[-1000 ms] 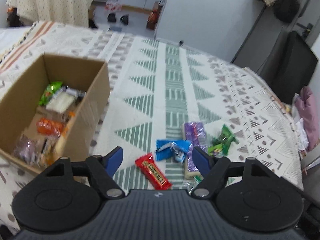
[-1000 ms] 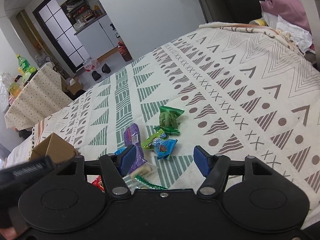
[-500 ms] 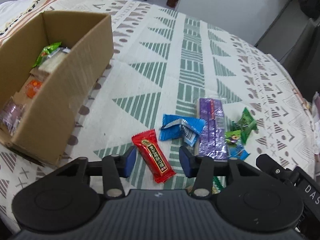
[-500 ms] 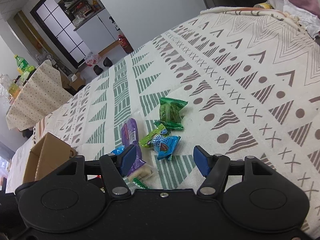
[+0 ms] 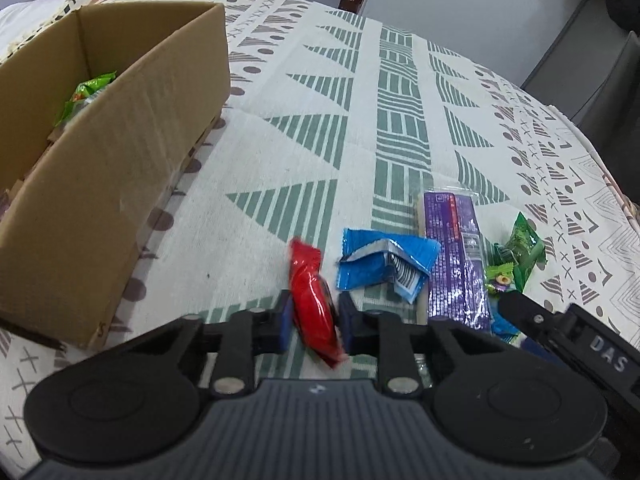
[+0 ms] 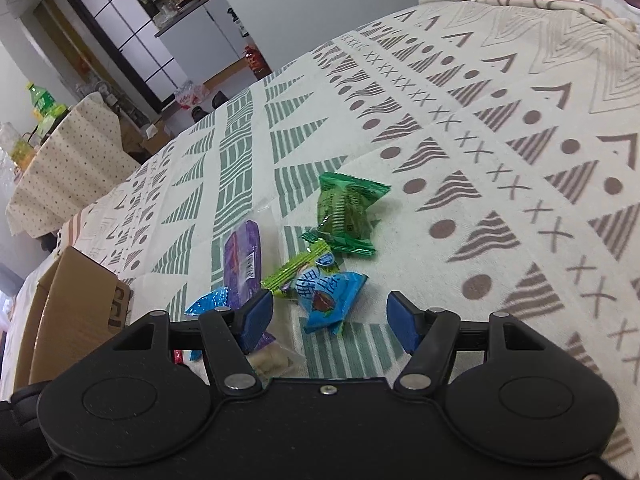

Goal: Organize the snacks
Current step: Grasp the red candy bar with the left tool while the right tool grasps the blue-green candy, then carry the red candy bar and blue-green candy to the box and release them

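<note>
Between the blue pads of the left gripper (image 5: 313, 316), a red snack packet (image 5: 312, 300) is pinched, tilted on edge. The right gripper (image 6: 329, 317) hovers wide open, empty, over a small blue packet (image 6: 330, 300). A cardboard box (image 5: 120, 152) sits left on the patterned tablecloth (image 5: 320, 120).

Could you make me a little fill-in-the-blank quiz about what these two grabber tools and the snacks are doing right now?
1. The left gripper has its fingers closed on the ____ snack packet.
2. The right gripper is ____, holding nothing.
3. The cardboard box stands to the ____ of the loose snacks in the left wrist view.

Missing words: red; open; left
</note>
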Demonstrator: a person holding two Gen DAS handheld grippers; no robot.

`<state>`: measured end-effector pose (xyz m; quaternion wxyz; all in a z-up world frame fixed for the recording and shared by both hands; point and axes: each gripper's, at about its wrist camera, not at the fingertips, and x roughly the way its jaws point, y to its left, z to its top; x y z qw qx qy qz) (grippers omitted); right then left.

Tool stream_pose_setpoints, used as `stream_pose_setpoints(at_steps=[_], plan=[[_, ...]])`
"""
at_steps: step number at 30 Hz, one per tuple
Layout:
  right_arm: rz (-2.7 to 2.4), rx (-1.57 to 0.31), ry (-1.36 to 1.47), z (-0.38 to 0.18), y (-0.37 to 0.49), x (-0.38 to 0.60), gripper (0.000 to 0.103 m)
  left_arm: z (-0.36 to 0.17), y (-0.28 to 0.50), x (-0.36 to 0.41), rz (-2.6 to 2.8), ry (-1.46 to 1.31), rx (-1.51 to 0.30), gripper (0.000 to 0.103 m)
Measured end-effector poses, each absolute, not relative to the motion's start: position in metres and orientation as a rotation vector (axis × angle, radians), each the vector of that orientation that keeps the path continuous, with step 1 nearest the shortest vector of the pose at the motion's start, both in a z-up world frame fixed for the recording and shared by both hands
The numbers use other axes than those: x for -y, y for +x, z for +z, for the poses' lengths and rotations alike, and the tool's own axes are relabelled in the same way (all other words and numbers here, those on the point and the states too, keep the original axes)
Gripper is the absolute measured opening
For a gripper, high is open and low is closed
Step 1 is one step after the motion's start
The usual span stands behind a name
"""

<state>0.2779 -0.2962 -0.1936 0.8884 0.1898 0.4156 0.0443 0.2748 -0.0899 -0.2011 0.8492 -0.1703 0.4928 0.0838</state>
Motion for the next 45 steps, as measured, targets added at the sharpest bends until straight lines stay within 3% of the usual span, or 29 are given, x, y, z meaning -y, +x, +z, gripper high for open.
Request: stream_pose_setpoints(at_steps=[7, 12, 16, 45], plan=[[0.093, -0.850, 0.362, -0.197, 0.285, 0.293, 0.062, -0.200, 0.278, 0.086, 0.165, -0.367, -1.021, 0.015], [0.081, -0.850, 0.357, -0.198, 0.285, 0.294, 0.033, -0.196, 0.276, 0.082, 0.162, -0.378, -1.011, 0.015], [0.076, -0.848, 0.371, -0.195, 0.279, 0.297, 0.028, -0.189, 0.274, 0.080, 0.150, -0.388, -0.997, 0.015], [0.164, -0.730, 0.255, -0.115, 0.232, 0.231, 0.024, -0.108, 0.242, 0.031, 0.114, -0.459, -0.814, 0.015]])
